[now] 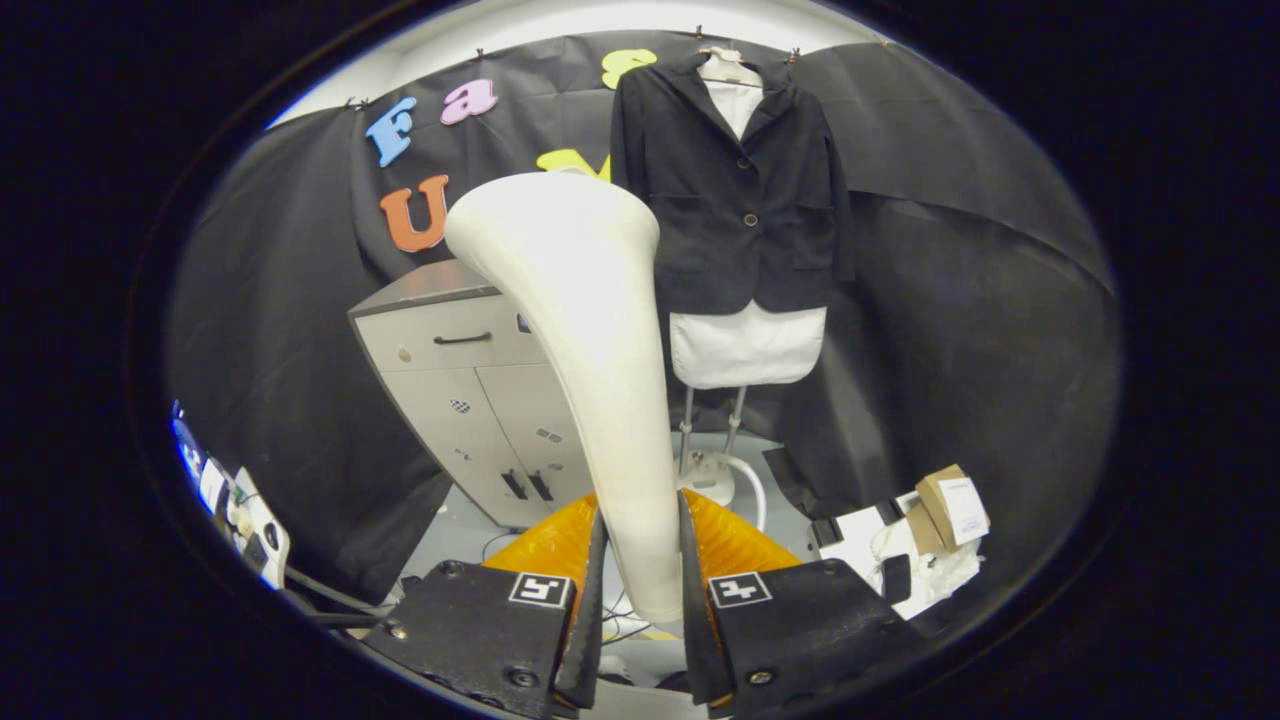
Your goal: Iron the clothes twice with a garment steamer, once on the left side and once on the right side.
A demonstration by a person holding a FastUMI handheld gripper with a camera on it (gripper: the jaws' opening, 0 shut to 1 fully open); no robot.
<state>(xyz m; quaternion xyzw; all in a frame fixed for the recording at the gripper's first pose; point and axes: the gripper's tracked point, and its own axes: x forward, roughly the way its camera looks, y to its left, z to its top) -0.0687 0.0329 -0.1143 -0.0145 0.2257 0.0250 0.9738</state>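
Observation:
My gripper (640,560) is shut on the white handle of the garment steamer (585,330), which rises between the fingers and flares into a wide head. Beyond it a dark jacket (735,195) over a white shirt (748,345) hangs on a hanger against the black booth wall. The steamer head stands to the left of the jacket and some way short of it, its edge overlapping the jacket's left sleeve in the view. The steamer's base unit (710,475) and white hose sit on the floor under the clothes, by two thin poles.
A grey cabinet (470,390) with a drawer and two doors stands left of the clothes. Cardboard boxes and white packaging (925,535) lie on the floor at the right. Cables and small devices (245,520) lie at the far left.

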